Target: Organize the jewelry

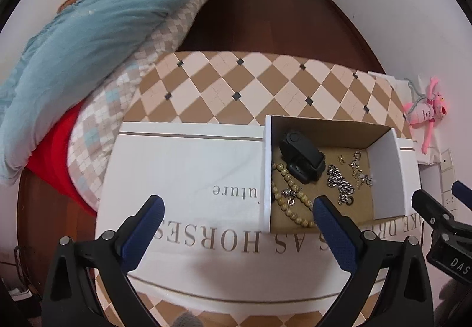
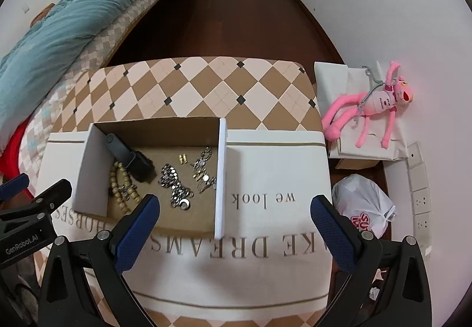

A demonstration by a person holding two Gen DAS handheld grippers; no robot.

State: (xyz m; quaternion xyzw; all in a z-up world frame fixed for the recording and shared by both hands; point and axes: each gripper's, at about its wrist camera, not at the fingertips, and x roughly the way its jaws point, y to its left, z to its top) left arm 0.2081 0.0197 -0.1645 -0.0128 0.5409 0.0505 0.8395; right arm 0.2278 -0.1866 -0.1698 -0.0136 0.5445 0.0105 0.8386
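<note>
An open cardboard box (image 1: 267, 167) with white walls sits on a white lettered cloth (image 1: 188, 167). Inside lie a black wristband (image 1: 301, 159), a wooden bead bracelet (image 1: 290, 200), a silver chain (image 1: 339, 182), small gold earrings (image 1: 341, 159) and a charm necklace (image 1: 360, 172). My left gripper (image 1: 237, 209) hovers open over the cloth, left of the box, with nothing between its fingers. My right gripper (image 2: 235, 206) is open and holds nothing; the box's right wall (image 2: 220, 179) lies below it. The right wrist view shows the wristband (image 2: 129, 157), beads (image 2: 121, 185), chain (image 2: 175, 187), earrings (image 2: 183, 159) and necklace (image 2: 203, 172).
The cloth covers a checkered table (image 2: 206, 85). A bed with a teal quilt (image 1: 88, 26) lies to the left. A pink plush toy (image 2: 374, 103) and a white plastic bag (image 2: 362, 203) sit to the right by the wall. Dark wood floor lies beyond the table.
</note>
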